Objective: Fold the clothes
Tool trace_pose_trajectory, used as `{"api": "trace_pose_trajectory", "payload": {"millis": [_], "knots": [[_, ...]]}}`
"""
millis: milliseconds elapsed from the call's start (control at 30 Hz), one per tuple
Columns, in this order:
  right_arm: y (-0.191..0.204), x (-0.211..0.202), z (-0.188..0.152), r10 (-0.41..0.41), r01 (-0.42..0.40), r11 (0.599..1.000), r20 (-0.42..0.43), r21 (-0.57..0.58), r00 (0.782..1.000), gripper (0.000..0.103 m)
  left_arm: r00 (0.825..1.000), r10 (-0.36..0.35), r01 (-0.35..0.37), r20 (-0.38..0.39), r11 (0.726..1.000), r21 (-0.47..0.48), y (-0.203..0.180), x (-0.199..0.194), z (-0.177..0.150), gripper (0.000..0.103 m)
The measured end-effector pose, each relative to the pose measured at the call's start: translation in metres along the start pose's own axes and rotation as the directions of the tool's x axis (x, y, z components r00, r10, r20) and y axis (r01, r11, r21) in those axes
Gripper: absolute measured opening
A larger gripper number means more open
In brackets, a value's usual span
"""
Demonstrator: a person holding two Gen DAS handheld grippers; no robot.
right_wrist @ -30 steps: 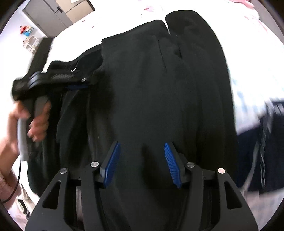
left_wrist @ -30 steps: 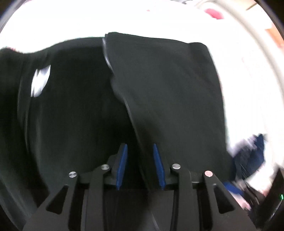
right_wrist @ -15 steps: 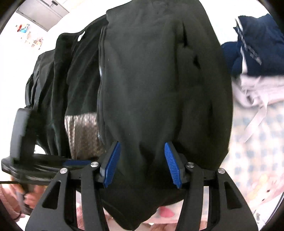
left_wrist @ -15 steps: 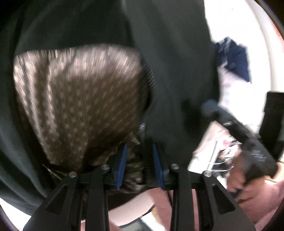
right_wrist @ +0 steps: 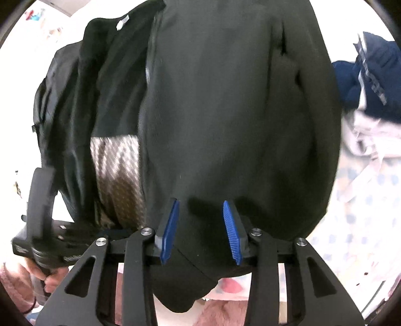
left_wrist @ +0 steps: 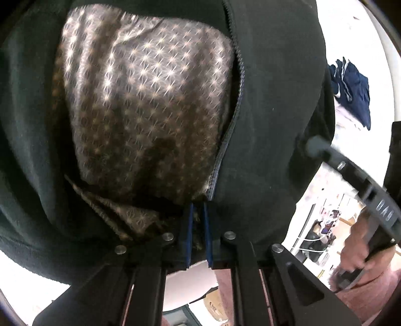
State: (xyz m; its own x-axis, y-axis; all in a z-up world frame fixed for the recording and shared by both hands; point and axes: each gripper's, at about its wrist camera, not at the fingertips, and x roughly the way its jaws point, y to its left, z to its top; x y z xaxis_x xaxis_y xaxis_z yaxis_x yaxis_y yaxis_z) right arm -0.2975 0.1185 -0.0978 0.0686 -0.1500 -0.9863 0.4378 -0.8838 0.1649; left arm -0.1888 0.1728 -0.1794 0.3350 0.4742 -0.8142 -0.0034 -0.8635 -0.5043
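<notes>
The black jacket (left_wrist: pixel 270 100) hangs in the air, held up at its lower edge by both grippers and filling most of each view. The left gripper (left_wrist: pixel 199 233) has its jaws nearly closed, pinching the hem right beside the zipper (left_wrist: pixel 235 82), where the black outer cloth meets the patterned lining (left_wrist: pixel 147 100). The left wrist view looks straight into the open front, so the brown lining with its pale star-like print dominates there. The right wrist view shows mostly the plain black outside of the jacket (right_wrist: pixel 225 112), with only a narrow strip of lining (right_wrist: pixel 115 175) at the left and a small white label (right_wrist: pixel 122 22) near the collar. The right gripper (right_wrist: pixel 200 230) has its jaws set wide apart, and a thick fold of the hem is bunched between them. Each camera catches the other tool at its edge, held in a hand (left_wrist: pixel 356 248). A pile of navy clothes (right_wrist: pixel 371 77) lies at the right.
</notes>
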Motion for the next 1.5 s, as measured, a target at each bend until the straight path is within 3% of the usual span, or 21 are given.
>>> {"api": "trace_pose_trajectory", "payload": {"millis": [133, 233, 300, 333, 533, 600, 667, 733, 800, 867, 967, 1067, 1233, 1300, 1367, 1433, 1500], "knots": [[0.006, 0.000, -0.008, 0.022, -0.022, 1.000, -0.008, -0.011, 1.000, 0.037, 0.999, 0.004, -0.005, 0.038, 0.999, 0.033, -0.015, -0.007, 0.002, 0.009], [0.019, 0.003, -0.011, 0.020, -0.021, 0.999, -0.018, -0.037, 1.000, 0.037, 0.993, 0.033, -0.039, 0.110, 0.998, 0.055, -0.026, -0.021, 0.005, 0.011], [0.029, 0.015, -0.010, 0.007, -0.008, 0.999, -0.028, -0.052, 1.000, 0.037, 0.989, 0.063, -0.072, 0.137, 0.996, 0.061, -0.029, -0.023, 0.008, 0.026], [0.034, 0.020, -0.009, 0.000, -0.002, 0.998, -0.032, -0.060, 0.999, 0.037, 0.987, 0.076, -0.085, 0.140, 0.995, 0.059, -0.029, -0.022, 0.010, 0.029], [0.038, 0.051, -0.021, -0.035, 0.028, 0.998, -0.136, -0.052, 0.990, 0.038, 0.982, 0.183, -0.186, 0.052, 0.980, 0.076, -0.022, 0.000, -0.004, 0.027], [0.037, 0.051, -0.021, -0.019, 0.019, 1.000, -0.145, -0.005, 0.989, 0.038, 0.985, 0.152, -0.158, 0.079, 0.985, 0.070, -0.025, -0.004, -0.006, 0.027], [0.042, 0.042, -0.013, 0.009, -0.005, 0.999, -0.086, 0.039, 0.996, 0.038, 0.986, 0.128, -0.135, 0.108, 0.989, 0.054, -0.029, -0.008, -0.003, 0.027], [0.049, 0.039, -0.007, -0.023, 0.024, 0.999, -0.040, 0.039, 0.999, 0.038, 0.978, 0.172, -0.181, 0.118, 0.981, 0.066, -0.034, -0.007, 0.001, 0.027], [0.051, 0.048, -0.005, -0.043, 0.045, 0.999, -0.060, 0.031, 0.997, 0.038, 0.966, 0.233, -0.243, 0.109, 0.966, 0.091, -0.038, -0.003, 0.001, 0.027], [0.045, 0.063, -0.011, -0.058, 0.061, 0.998, -0.136, 0.015, 0.989, 0.037, 0.970, 0.217, -0.226, 0.107, 0.970, 0.085, -0.039, -0.006, -0.001, 0.028], [0.041, 0.052, -0.017, -0.038, 0.039, 0.999, -0.135, 0.006, 0.990, 0.035, 0.968, 0.190, -0.203, 0.162, 0.976, 0.073, -0.020, -0.045, -0.001, 0.029], [0.047, 0.028, -0.006, -0.035, 0.036, 0.999, -0.083, 0.007, 0.996, 0.035, 0.946, 0.144, -0.143, 0.290, 0.989, -0.024, 0.000, -0.083, -0.016, 0.033], [0.100, 0.013, 0.033, 0.010, -0.011, 0.996, -0.012, -0.094, 1.000, 0.036, 0.853, 0.165, -0.027, 0.496, 0.961, -0.274, 0.090, -0.172, -0.053, 0.040], [0.128, 0.014, 0.044, 0.045, -0.045, 0.987, -0.003, -0.153, 0.999, 0.036, 0.829, 0.153, 0.019, 0.538, 0.953, -0.301, 0.101, -0.186, -0.070, 0.046], [0.158, 0.015, 0.049, 0.121, -0.122, 0.971, -0.017, -0.204, 0.992, 0.036, 0.817, 0.181, -0.015, 0.547, 0.956, -0.294, 0.125, -0.200, -0.076, 0.053], [0.185, 0.023, 0.045, 0.166, -0.173, 0.954, -0.050, -0.245, 0.985, 0.040, 0.820, 0.206, -0.051, 0.535, 0.955, -0.291, 0.122, -0.197, -0.075, 0.053], [0.206, 0.027, 0.038, 0.193, -0.208, 0.937, -0.080, -0.279, 0.978, 0.044, 0.834, 0.147, -0.008, 0.531, 0.967, -0.255, 0.138, -0.199, -0.068, 0.053]]}}
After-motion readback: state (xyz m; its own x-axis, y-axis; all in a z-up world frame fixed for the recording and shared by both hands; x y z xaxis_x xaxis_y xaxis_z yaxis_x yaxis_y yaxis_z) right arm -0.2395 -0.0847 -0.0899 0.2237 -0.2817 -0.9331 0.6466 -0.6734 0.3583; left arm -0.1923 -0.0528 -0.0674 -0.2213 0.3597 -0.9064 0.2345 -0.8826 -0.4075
